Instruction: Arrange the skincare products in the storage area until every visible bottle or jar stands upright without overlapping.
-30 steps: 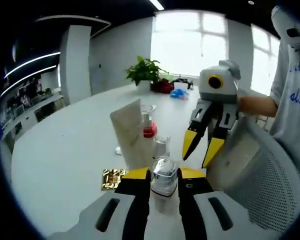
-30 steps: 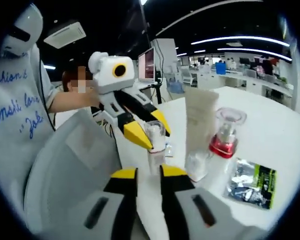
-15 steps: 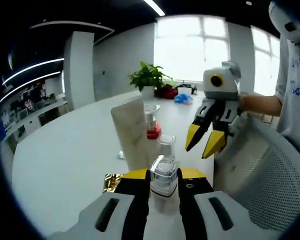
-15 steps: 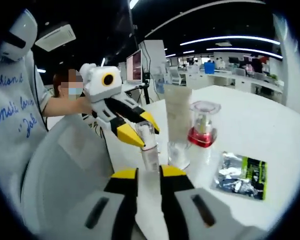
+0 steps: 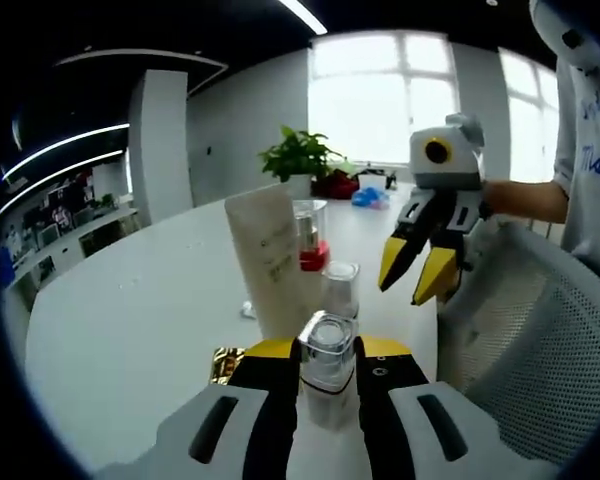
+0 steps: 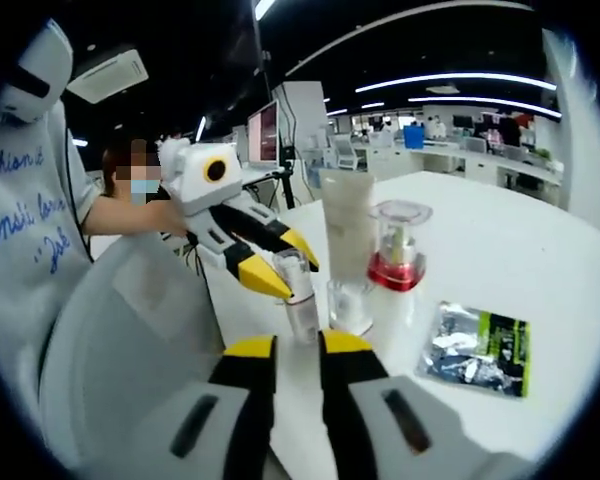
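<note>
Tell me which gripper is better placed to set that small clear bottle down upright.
Left. The left gripper is shut on the small clear bottle, held upright over the white table. The right gripper holds nothing.

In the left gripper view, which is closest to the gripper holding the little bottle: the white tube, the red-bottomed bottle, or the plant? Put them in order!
1. White tube, just ahead of the left gripper, slightly left.
2. Red-bottomed bottle, behind the tube.
3. Potted plant, far back by the window.

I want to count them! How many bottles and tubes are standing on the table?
4: a small bottle held by the left gripper, a clear jar, a tall tube, and a red-based bottle.
</note>
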{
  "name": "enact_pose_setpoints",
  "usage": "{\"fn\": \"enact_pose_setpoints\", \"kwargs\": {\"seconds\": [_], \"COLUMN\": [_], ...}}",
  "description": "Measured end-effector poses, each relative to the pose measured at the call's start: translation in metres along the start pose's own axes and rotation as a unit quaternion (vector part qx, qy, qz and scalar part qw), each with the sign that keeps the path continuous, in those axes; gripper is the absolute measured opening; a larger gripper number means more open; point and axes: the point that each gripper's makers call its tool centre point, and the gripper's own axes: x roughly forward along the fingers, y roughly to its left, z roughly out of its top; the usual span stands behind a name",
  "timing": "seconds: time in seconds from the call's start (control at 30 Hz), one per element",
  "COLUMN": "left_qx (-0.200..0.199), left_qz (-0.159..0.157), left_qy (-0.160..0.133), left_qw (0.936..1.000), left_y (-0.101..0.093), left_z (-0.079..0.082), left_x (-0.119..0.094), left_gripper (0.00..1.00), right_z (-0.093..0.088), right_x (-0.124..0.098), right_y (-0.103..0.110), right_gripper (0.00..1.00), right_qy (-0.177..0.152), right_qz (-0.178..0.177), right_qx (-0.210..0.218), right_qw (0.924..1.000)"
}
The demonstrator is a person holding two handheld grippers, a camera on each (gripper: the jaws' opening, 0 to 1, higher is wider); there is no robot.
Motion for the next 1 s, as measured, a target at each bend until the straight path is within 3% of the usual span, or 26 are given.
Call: {"fn": "enact_pose_setpoints", "kwargs": {"seconds": [0.33,0.53,0.73,1.0], "left_qx": [-0.008,-0.007,-0.002,-0.002], "left_qz": [-0.002,-0.001,0.006,0.014], "left_qy": [-0.010,0.000,0.022,0.087], "left_qw": [0.9999,1.0000,0.9997,0.9961], "left_y": [0.001,0.000,0.003,0.008], "left_z": [0.005,0.005,-0.001,-0.026], "left_x": [-0.002,-0.006,-0.009,-0.012], "left_gripper": [0.21,0.24,0.26,0.26], "right_z": [-0.002,-0.004,-0.006,-0.012], "right_x": [0.001,0.001,0.000,0.000], "right_y": [0.001,0.002,0.000,-0.004], "right_gripper": [0.17,0.18,0.20,0.20], "right_qy": [0.006,0.009,0.015,0.025], "right_qz": [0.004,0.007,0.005,-0.003], "right_qx": [0.000,0.001,-0.002,0.000], "right_qw": [1.0000,0.9999,0.9999,0.9997]}}
